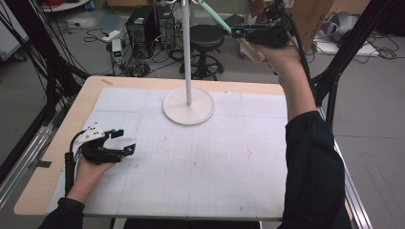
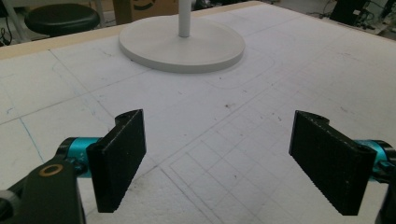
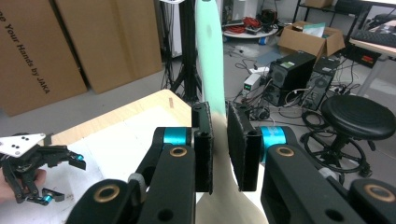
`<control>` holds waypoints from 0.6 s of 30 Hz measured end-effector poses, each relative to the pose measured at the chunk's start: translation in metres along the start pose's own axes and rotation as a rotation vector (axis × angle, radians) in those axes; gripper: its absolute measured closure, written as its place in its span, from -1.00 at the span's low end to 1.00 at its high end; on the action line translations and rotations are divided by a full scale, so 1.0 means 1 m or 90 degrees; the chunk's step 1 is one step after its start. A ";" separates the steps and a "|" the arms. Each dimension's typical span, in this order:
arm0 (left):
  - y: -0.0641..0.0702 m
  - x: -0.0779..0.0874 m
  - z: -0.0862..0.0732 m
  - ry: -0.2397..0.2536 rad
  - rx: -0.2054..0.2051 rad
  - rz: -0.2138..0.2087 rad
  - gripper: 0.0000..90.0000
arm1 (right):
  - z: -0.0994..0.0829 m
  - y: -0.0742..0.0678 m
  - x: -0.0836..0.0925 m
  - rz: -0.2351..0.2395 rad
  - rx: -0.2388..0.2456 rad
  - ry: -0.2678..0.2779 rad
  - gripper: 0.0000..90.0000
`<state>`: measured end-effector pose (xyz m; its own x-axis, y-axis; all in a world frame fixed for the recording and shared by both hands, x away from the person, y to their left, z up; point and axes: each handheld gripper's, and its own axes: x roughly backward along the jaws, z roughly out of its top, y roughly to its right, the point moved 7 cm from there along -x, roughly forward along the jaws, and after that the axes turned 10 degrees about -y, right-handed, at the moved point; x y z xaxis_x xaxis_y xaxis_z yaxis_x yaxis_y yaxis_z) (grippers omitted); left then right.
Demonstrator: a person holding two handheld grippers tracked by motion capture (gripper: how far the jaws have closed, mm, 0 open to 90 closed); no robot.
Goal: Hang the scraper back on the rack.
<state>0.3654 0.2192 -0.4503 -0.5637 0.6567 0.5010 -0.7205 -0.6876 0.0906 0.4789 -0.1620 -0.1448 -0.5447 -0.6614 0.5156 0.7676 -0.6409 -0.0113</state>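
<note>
Clamping a pale mint-and-cream paddle-shaped piece [image 3: 208, 70], the right gripper [image 3: 219, 149] is held high beyond the table's far right corner, its two black pads pressed against the piece's narrow waist. From the high view the same gripper [image 1: 237, 32] points left toward the white pole [image 1: 186, 52], and the piece's cream end [image 1: 250, 49] hangs just under it. Down at the near left, the left gripper [image 1: 125, 140] rests low over the white gridded mat [image 1: 215, 162], jaws spread wide with nothing between them; the mat around and ahead of it is bare up to the round stand base [image 1: 188, 107], which sits well apart from it. A strip of wooden table edge [image 1: 57, 143] borders the mat just left of that hand. Beyond the far edge stand a black stool [image 1: 206, 38] and computer towers [image 1: 150, 24] among cables. Cardboard boxes [image 3: 70, 42] appear in the right gripper view, and the left gripper view gives the stand base [image 2: 182, 44] close up.
</note>
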 end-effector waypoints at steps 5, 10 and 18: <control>0.000 -0.001 0.000 -0.001 0.001 0.001 -0.57 | -0.002 0.000 0.000 0.000 0.000 -0.005 0.80; 0.000 0.000 0.000 -0.001 0.001 0.001 -0.57 | -0.003 -0.002 -0.004 0.002 0.004 -0.013 0.80; 0.001 -0.002 -0.001 -0.003 0.003 0.000 -0.57 | -0.003 -0.003 -0.011 -0.009 0.006 -0.020 0.80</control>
<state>0.3654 0.2179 -0.4520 -0.5619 0.6547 0.5056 -0.7180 -0.6895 0.0949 0.4817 -0.1535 -0.1529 -0.5450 -0.6391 0.5426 0.7629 -0.6465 0.0048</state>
